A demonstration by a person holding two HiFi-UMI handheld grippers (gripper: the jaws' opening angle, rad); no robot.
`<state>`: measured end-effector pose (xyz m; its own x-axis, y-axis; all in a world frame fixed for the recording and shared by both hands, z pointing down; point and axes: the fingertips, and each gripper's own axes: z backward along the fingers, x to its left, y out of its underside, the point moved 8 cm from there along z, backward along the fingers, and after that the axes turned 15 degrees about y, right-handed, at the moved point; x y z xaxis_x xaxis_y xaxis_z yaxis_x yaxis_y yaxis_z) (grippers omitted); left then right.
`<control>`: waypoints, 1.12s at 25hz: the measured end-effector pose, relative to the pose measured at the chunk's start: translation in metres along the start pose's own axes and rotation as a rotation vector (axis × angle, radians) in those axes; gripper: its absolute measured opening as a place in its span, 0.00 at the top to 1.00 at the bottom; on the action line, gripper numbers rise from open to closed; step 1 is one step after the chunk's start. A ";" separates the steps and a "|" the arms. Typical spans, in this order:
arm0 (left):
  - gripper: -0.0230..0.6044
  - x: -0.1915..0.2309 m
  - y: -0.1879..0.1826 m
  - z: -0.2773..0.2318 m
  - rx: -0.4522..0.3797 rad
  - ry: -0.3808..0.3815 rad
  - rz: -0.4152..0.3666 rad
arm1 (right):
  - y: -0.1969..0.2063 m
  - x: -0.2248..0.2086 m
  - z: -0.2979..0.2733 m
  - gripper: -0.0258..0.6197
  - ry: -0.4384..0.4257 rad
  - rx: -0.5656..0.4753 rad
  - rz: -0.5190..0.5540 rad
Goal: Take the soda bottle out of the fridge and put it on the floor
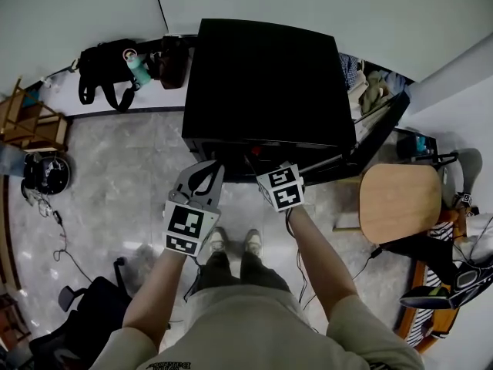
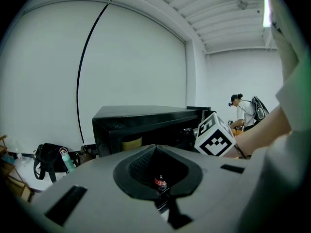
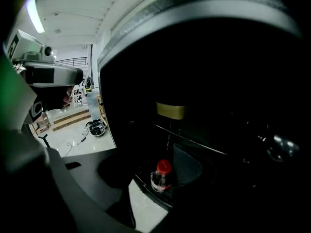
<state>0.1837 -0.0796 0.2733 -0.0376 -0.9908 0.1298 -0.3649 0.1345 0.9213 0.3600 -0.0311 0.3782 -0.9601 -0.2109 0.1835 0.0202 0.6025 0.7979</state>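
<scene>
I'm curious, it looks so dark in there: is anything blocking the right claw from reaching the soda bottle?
Nothing visible does. The fridge stands open, and the soda bottle stands bare just ahead of the right claw, whose jaws are apart.

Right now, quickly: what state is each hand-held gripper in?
Left hand-held gripper: closed, holding nothing.
Right hand-held gripper: open, holding nothing; the soda bottle stands beyond its jaws.

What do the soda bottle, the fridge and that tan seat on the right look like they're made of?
Soda bottle: probably clear plastic; see-through body, red cap.
Fridge: black, smooth casing with a dull sheen; painted metal or plastic, can't tell which.
Seat: likely light wood or plywood; even tan, matte top.
</scene>
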 end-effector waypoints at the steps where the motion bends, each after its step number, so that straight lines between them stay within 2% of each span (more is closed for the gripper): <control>1: 0.95 0.000 0.004 -0.002 0.004 0.002 0.010 | 0.005 -0.002 -0.005 0.67 -0.003 0.012 -0.001; 16: 0.95 0.009 0.043 -0.018 0.075 0.028 0.073 | 0.034 0.003 -0.055 0.68 -0.031 0.134 0.108; 21: 0.95 0.008 0.049 -0.016 0.089 0.024 0.083 | 0.041 0.003 -0.061 0.72 -0.029 0.152 0.112; 28: 0.95 0.005 0.052 -0.012 0.092 0.016 0.091 | 0.044 0.003 -0.062 0.77 -0.071 0.150 0.147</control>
<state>0.1761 -0.0779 0.3263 -0.0592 -0.9742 0.2177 -0.4449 0.2210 0.8679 0.3753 -0.0531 0.4498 -0.9672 -0.0612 0.2463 0.1244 0.7315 0.6704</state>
